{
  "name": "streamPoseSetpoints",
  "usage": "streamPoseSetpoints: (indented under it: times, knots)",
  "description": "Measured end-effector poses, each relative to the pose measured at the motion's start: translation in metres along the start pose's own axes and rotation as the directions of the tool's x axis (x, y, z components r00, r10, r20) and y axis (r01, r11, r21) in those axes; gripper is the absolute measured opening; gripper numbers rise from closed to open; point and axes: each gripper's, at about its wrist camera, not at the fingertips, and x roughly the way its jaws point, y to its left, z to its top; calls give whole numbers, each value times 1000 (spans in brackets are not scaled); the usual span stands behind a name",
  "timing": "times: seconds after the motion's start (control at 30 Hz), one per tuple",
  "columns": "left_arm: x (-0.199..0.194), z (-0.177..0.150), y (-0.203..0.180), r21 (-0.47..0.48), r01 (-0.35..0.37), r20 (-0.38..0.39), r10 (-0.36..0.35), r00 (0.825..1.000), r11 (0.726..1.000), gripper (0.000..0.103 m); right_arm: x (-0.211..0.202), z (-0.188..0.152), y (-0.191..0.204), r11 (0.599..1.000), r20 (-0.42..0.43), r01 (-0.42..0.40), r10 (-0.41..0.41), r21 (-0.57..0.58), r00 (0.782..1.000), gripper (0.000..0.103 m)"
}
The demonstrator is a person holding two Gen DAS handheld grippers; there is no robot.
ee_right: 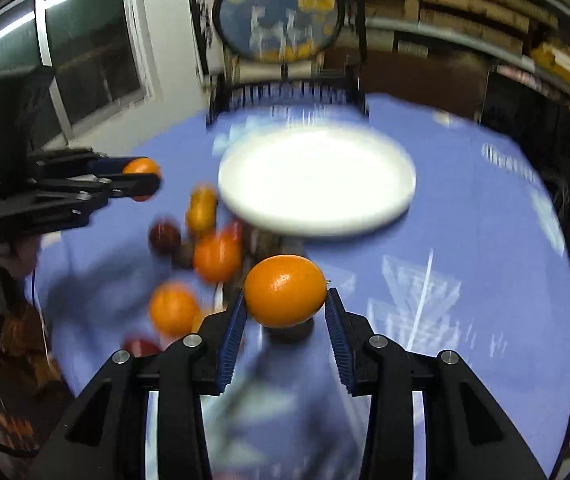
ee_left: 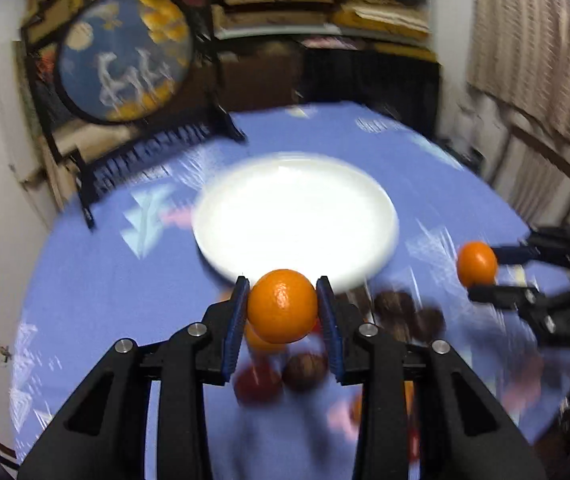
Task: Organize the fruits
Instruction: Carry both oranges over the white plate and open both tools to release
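Note:
My left gripper (ee_left: 283, 292) is shut on an orange (ee_left: 282, 306) and holds it above the table, just short of the near rim of the white plate (ee_left: 297, 184). My right gripper (ee_right: 285, 300) is shut on another orange (ee_right: 285, 291), also in the air before the plate (ee_right: 317, 152). Each gripper shows in the other's view: the right one (ee_left: 485, 270) with its orange (ee_left: 477, 263) at the right, the left one (ee_right: 141, 180) with its orange (ee_right: 141, 168) at the left. The plate holds nothing.
A blurred pile of oranges (ee_right: 217, 256) and dark red-brown fruits (ee_left: 405, 308) lies on the blue patterned tablecloth (ee_left: 105, 280) near the plate's front edge. A round decorative screen on a black stand (ee_left: 125, 56) stands at the table's far edge.

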Motion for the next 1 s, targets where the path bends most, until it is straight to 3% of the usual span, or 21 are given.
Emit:
streamPoseSetpoints:
  times: [0.13,0.33,0.63,1.0]
  knots:
    - [30,36,1,-50,-79,-13,79,997,996,33,15,44,-12,999,77,-4,1,41,997,41]
    - [76,61,4,-57,-153,-47,151,987,987,33,57,77,-38,993,66,-8,0,121,998,41]
    - [129,67,13,-50,-203,-103,197,975,978,33,104,91,-54,991,19,-6,3,137,1000,41]
    - [157,64,14,-29,-216,-143,209,967,976,35,140,96,-61,991,-24,13,-10,132,1000,41]
